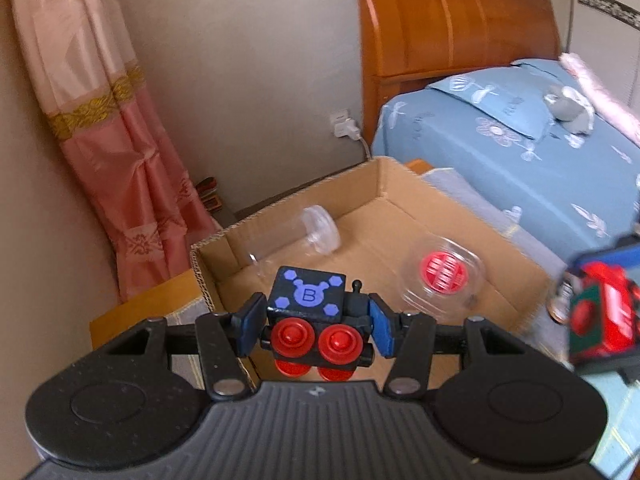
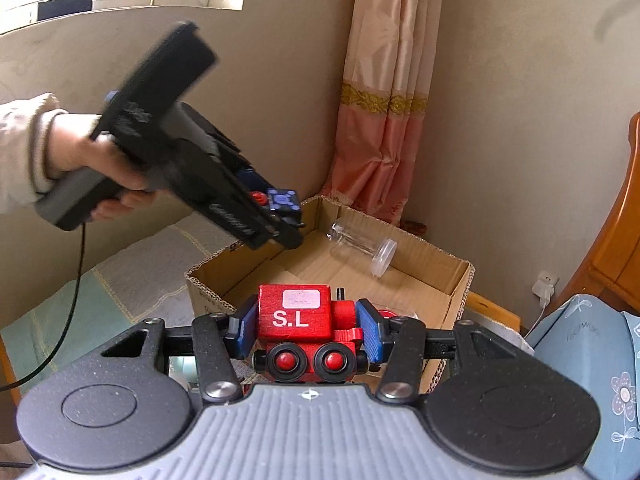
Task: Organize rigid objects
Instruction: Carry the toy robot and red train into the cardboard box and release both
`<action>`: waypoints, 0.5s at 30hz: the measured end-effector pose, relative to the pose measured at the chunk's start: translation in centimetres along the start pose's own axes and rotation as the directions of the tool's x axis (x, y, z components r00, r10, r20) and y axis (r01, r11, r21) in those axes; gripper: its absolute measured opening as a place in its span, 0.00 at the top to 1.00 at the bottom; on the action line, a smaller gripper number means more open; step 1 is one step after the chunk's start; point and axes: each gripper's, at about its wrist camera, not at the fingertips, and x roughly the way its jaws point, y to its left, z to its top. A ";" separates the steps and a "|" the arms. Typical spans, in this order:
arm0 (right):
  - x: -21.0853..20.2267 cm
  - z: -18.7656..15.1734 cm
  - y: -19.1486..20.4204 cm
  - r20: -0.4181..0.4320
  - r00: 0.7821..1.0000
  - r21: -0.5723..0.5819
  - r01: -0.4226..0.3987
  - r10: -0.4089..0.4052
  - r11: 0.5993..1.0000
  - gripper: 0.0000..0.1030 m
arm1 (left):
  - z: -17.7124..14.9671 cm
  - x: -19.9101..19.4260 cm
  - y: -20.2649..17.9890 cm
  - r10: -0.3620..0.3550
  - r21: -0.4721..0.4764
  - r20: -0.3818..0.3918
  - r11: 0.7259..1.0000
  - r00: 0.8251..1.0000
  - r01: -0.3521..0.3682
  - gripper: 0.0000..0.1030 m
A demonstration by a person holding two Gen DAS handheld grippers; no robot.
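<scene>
My left gripper [image 1: 316, 322] is shut on a black toy train [image 1: 308, 300] with red wheels and a purple "B" on top, held over the near end of an open cardboard box [image 1: 400, 184]. In the right wrist view that left gripper [image 2: 286, 210] hangs above the box's far left corner. My right gripper [image 2: 306, 326] is shut on a red toy train [image 2: 294, 316] marked "S.L", just short of the box's near wall [image 2: 208, 300]. Inside the box lie a clear jar [image 1: 304, 236] on its side and a clear round case with a red disc [image 1: 442, 276].
A bed with a blue flowered cover [image 1: 500, 152] and a wooden headboard [image 1: 452, 20] stands right of the box. A pink curtain [image 1: 120, 140] hangs at the left corner. A plugged wall socket [image 1: 344, 126] is behind the box. A person's hand [image 2: 80, 148] holds the left gripper, trailing a black cable [image 2: 76, 272].
</scene>
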 end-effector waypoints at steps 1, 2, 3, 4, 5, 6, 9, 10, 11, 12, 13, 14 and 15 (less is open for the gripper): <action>0.2 0.0 -0.1 -0.003 1.000 0.002 0.000 0.000 1.000 0.46 | 0.1 0.4 0.2 0.008 -0.011 0.007 1.000 1.000 -0.008 0.37; 0.4 0.1 -0.2 -0.007 1.000 0.003 0.000 0.000 1.000 0.46 | 0.2 0.8 0.4 0.013 -0.026 0.010 1.000 1.000 -0.013 0.15; 0.6 0.1 -0.2 -0.010 1.000 0.005 0.001 -0.001 1.000 0.46 | 0.1 1.0 0.6 0.022 -0.040 0.016 0.999 1.000 -0.021 0.03; 0.8 0.1 -0.3 -0.012 1.000 0.007 0.002 -0.002 1.000 0.46 | 0.0 0.8 0.7 0.031 -0.054 0.037 0.998 0.999 -0.029 0.03; 1.0 0.1 -0.4 -0.014 1.000 0.007 0.002 -0.002 1.000 0.46 | -0.2 0.6 0.8 0.023 -0.060 0.055 0.998 0.998 -0.020 0.03; 1.1 0.1 -0.4 -0.016 1.000 0.005 0.003 -0.003 1.000 0.46 | -0.3 0.4 0.9 0.002 -0.063 0.057 0.998 0.998 0.001 0.03; 1.6 0.3 -0.3 -0.020 1.000 0.005 -0.002 0.002 1.000 0.46 | -0.9 -0.6 0.9 0.001 -0.072 0.069 0.997 0.998 0.004 0.03; 1.8 0.3 -0.2 -0.023 1.000 0.005 -0.004 0.004 1.000 0.46 | -0.9 -0.9 0.8 0.004 -0.063 0.077 0.998 0.997 0.001 0.03; 2.1 0.4 -0.2 -0.026 1.000 0.003 -0.003 0.003 1.000 0.46 | -1.2 -1.4 0.7 0.010 -0.051 0.086 0.999 0.996 -0.006 0.02; 2.4 0.5 -0.2 -0.028 1.000 0.003 -0.003 0.003 1.000 0.46 | -1.5 -1.9 0.6 0.022 -0.047 0.096 0.999 0.995 -0.018 0.02; 2.7 0.7 -0.2 -0.031 1.000 0.005 -0.006 0.006 1.000 0.46 | -1.7 -2.3 0.6 0.032 -0.045 0.102 0.999 0.994 -0.027 0.02; 3.0 0.8 -0.2 -0.033 0.999 0.007 -0.010 0.010 1.000 0.46 | -1.8 -2.6 0.7 0.037 -0.045 0.104 0.998 0.994 -0.033 0.01; 3.2 1.0 -0.1 -0.035 0.999 0.006 -0.013 0.013 1.000 0.46 | -2.1 -3.0 0.7 0.047 -0.046 0.109 0.998 0.993 -0.042 0.01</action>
